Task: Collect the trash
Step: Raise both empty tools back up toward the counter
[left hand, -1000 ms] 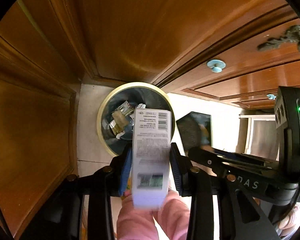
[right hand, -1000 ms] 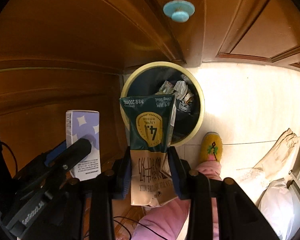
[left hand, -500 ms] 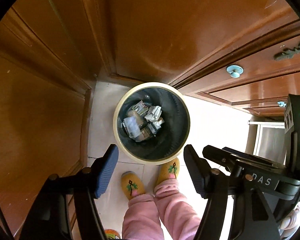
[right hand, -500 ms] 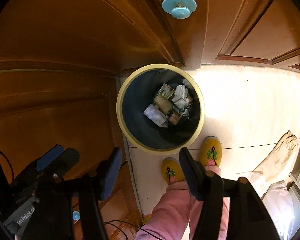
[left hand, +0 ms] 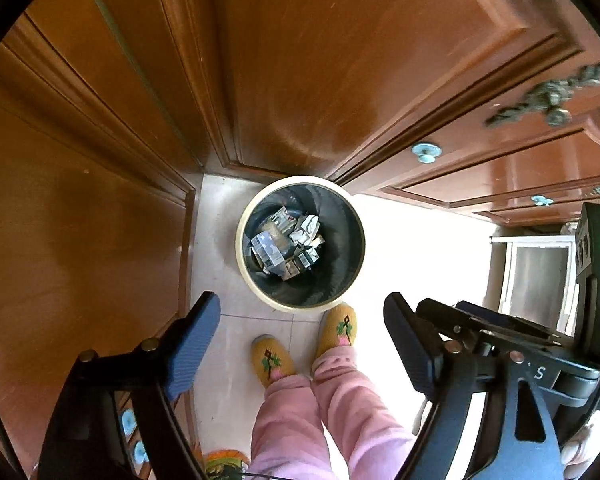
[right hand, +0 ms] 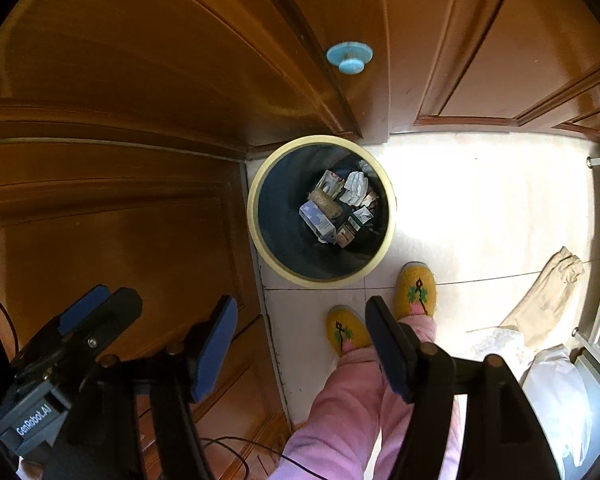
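Note:
A round bin with a cream rim point(left hand: 300, 308) point(right hand: 260, 236) stands on the tiled floor in a corner of wooden cabinets. Inside lie several pieces of trash: a pale blue carton point(left hand: 268, 252) point(right hand: 318, 218), crumpled white paper point(left hand: 308, 226) point(right hand: 356, 188) and small packets. My left gripper point(left hand: 302, 340) hangs high above the bin, its jaws opening wide with nothing between them. My right gripper point(right hand: 300, 344) is likewise above the bin, jaws opening and empty. In the right wrist view the left gripper point(right hand: 100, 312) shows at the lower left.
A person's pink trouser legs point(left hand: 320, 420) and yellow slippers point(left hand: 340, 328) point(right hand: 416, 288) stand right beside the bin. Wooden cabinet doors with blue knobs point(right hand: 350, 58) point(left hand: 426, 152) close in behind and to the left. A beige cloth point(right hand: 548, 300) and white bag point(right hand: 560, 392) lie on the floor at right.
Both grippers let go: the white carton and the green pouch dropped into the bin. Both jaws spread wide and both grippers rose away from the bin.

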{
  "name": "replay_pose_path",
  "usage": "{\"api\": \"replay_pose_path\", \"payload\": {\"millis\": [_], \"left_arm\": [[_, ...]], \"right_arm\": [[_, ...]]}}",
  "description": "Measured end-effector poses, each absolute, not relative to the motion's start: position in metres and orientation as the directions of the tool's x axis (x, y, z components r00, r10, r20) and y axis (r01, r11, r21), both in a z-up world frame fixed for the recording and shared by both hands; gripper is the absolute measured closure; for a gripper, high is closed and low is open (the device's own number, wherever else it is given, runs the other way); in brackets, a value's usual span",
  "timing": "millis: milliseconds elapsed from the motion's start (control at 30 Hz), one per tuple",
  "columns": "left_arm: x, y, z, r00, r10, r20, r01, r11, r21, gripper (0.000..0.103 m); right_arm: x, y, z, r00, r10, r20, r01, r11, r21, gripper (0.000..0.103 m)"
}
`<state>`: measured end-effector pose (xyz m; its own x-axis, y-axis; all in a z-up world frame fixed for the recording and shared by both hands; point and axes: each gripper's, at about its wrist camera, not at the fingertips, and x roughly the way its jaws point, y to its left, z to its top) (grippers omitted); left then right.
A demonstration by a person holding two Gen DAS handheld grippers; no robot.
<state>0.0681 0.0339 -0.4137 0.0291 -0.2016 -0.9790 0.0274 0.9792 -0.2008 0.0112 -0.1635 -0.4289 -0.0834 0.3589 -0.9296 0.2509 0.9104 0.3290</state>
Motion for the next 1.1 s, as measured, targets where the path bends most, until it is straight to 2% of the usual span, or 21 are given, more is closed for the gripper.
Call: {"api": "replay_pose_path", "payload": {"millis": [633,1100], "left_arm": [[0.032,0.006,-0.192,0.192,-0.261,-0.946,0.243,0.947,-0.211,0.018],[0.024,0.013,-0.048,0.448,-0.290,-0.845,0.343,0.929,-0.137,0.018]], "right_arm": [[-0.022,-0.181,-0.247,0.110,0.339,-0.934,0.182,0.917,0.354,0.035],[-0.024,-0.184,-0.110,0.391,0.269,-0.880,0.098,0.939,0.331,0.035]]}}
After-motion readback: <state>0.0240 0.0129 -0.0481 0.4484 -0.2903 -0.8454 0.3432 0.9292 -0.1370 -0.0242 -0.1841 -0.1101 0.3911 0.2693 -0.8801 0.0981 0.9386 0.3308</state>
